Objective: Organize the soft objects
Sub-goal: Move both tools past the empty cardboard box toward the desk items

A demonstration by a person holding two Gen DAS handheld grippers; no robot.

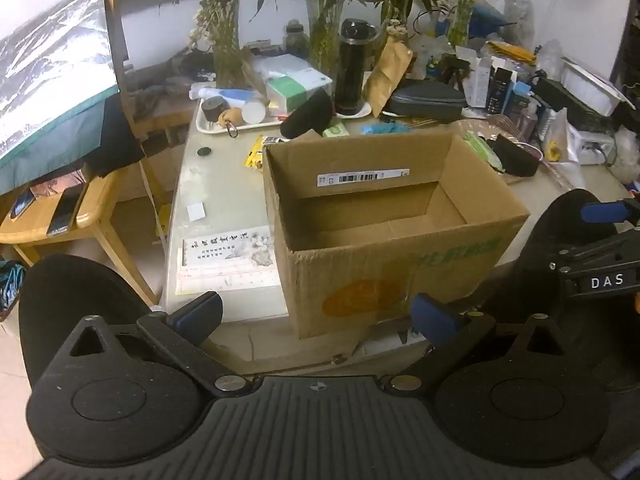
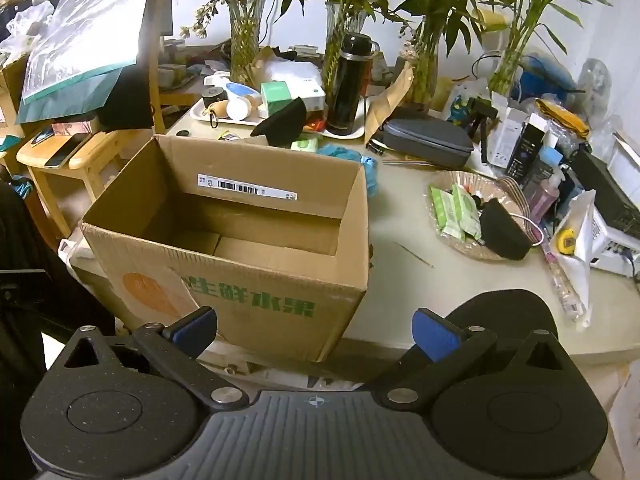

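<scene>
An open cardboard box (image 1: pixel 392 268) stands on the table; nothing shows inside it, and it also shows in the right wrist view (image 2: pixel 256 280). A black soft pouch (image 1: pixel 308 114) (image 2: pixel 282 124) lies behind the box. A second black pouch (image 2: pixel 504 232) (image 1: pixel 514 156) rests on a clear dish. A blue soft cloth (image 2: pixel 362 164) (image 1: pixel 384 128) lies behind the box. My left gripper (image 1: pixel 318 316) is open and empty in front of the box. My right gripper (image 2: pixel 314 330) is open and empty at the box's near right corner; it also shows in the left wrist view (image 1: pixel 600 216).
The table's back holds a black bottle (image 2: pixel 350 84), a white tray (image 2: pixel 224 118) of small items, a grey case (image 2: pixel 426 140), plant vases (image 2: pixel 244 40) and boxes. A clear dish (image 2: pixel 460 246) with green packets is right. A wooden stool (image 1: pixel 56 224) stands left.
</scene>
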